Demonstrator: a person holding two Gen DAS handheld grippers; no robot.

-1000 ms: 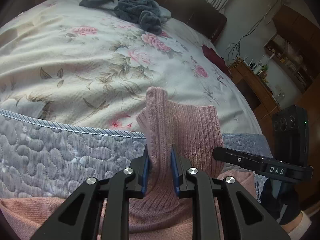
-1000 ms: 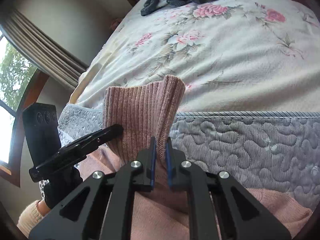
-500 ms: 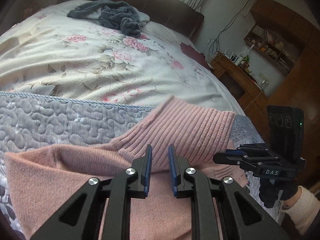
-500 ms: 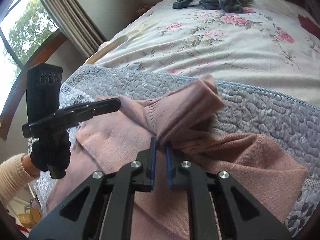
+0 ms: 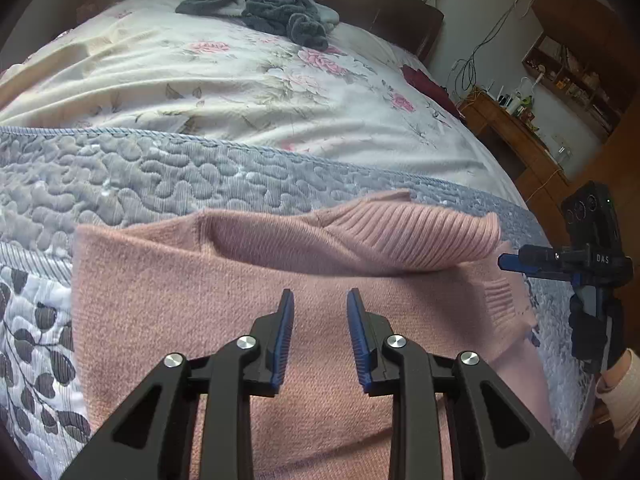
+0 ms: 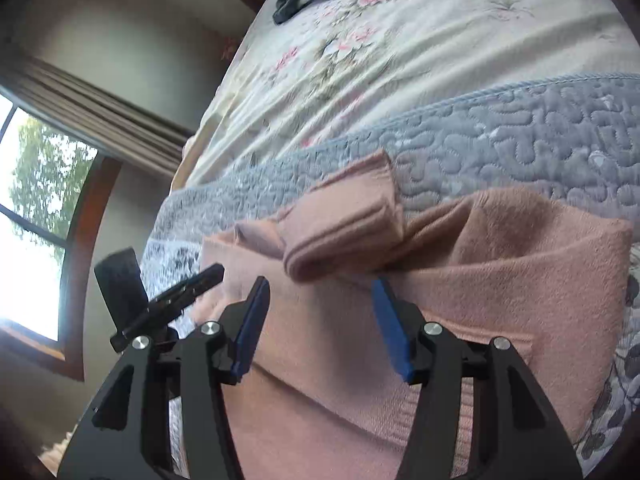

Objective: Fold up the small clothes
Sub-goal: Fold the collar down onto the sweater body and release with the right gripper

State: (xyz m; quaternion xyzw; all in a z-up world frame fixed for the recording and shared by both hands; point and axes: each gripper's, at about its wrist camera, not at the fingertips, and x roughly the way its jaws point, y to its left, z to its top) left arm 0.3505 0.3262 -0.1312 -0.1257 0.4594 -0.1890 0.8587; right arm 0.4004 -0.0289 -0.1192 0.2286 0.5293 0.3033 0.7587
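A pink knit sweater point(image 5: 248, 304) lies folded on the bed, its ribbed collar point(image 5: 408, 236) resting across the far edge. My left gripper point(image 5: 319, 300) hovers just above the sweater's body, open, with nothing between its blue pads. In the right wrist view the same sweater point(image 6: 500, 304) fills the lower part, with the collar point(image 6: 344, 224) folded over on top. My right gripper point(image 6: 320, 286) is open wide over the fabric and holds nothing. The right gripper point(image 5: 560, 258) also shows at the right edge of the left wrist view; the left gripper point(image 6: 188, 286) shows at left in the right wrist view.
A grey quilted blanket point(image 5: 168, 172) covers the near part of the bed, over a floral sheet point(image 5: 248, 80). A dark grey garment point(image 5: 276, 8) lies crumpled near the headboard. Wooden furniture point(image 5: 516, 128) stands to the right, a window point(image 6: 28, 216) to the left.
Both grippers held the pink collar raised, then lowered it onto the sweater and opened. The collar now lies released on the fabric, and both grippers have drawn back.
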